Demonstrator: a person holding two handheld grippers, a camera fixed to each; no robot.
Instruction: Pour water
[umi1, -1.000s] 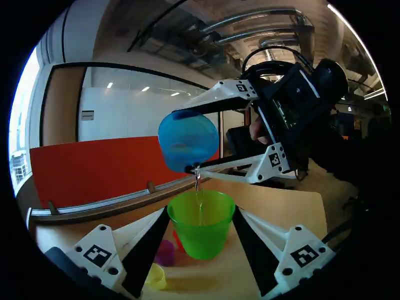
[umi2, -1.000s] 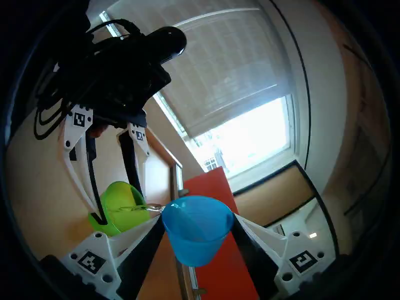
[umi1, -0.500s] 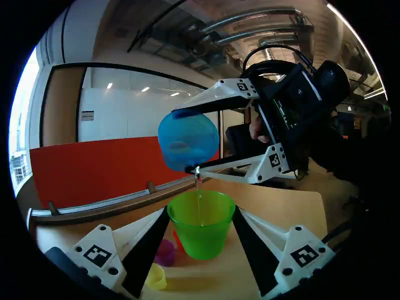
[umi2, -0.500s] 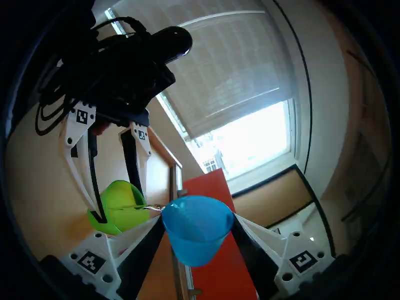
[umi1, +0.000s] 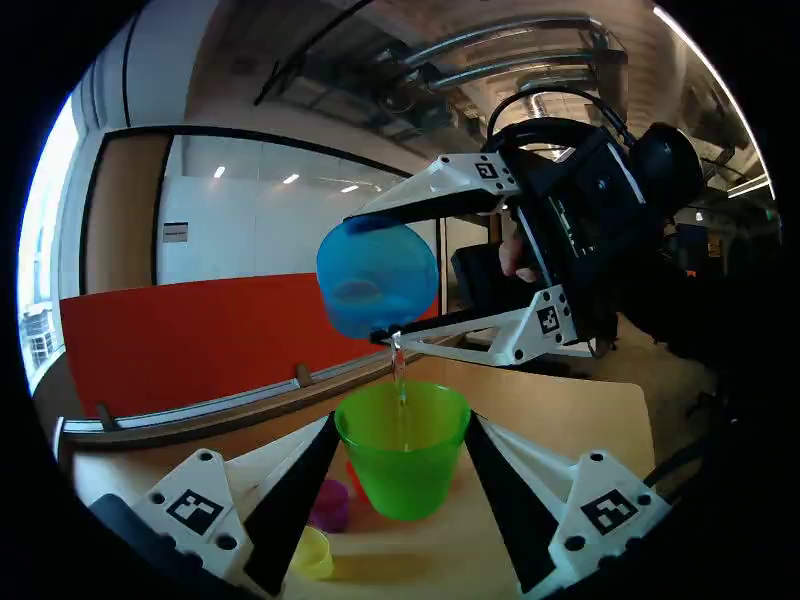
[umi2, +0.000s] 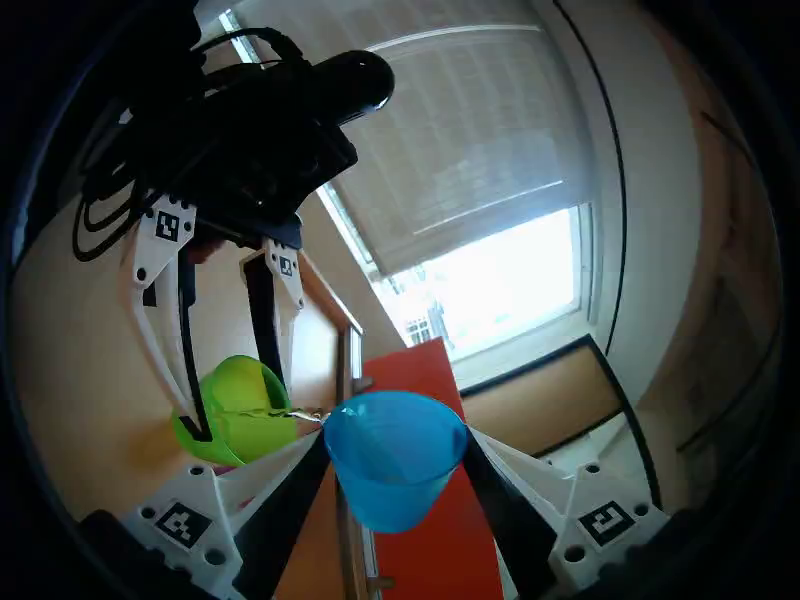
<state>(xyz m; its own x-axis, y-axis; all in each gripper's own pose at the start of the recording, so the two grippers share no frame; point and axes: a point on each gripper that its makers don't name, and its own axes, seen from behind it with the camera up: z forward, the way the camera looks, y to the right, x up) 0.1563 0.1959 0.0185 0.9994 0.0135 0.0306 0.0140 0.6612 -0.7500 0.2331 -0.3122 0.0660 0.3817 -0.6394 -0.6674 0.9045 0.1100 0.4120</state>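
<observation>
Two plastic cups are held one above the other, with water running between them.

Left gripper view: the left gripper (umi1: 401, 432) has both fingers pressed on the sides of a green cup (umi1: 403, 465). The cup is upright and open at the top, near the front edge of a wooden table (umi1: 570, 400). Whether its base rests on the table or hangs just over it cannot be told. Directly above, the right gripper (umi1: 364, 282), held in a hand (umi1: 512, 258), is clamped on a blue cup (umi1: 377, 272) that is tipped steeply over. A thin stream of water (umi1: 399, 362) falls from the blue cup's lowest edge into the green cup. A small purple cup (umi1: 330, 503) and a small yellow cup (umi1: 312, 552) sit on the table just left of the green cup, toward the front edge. A red panel (umi1: 200, 340) runs behind the table's far edge.

Right gripper view: the room appears tilted. The right gripper (umi2: 395, 440) squeezes the blue cup (umi2: 395, 465) between both fingers in the foreground. Just beside its rim, the left gripper (umi2: 243, 415) holds the green cup (umi2: 235, 412), and a fine thread of water (umi2: 303, 415) bridges the two. A bright window (umi2: 500, 290) fills the background.

The pour looks to be mid-way. The next move probably calls for keeping the blue lip over the green cup's middle. The blue cup would then be tipped further as the flow thins and righted before it is drawn away, so that no drips land on the table.
</observation>
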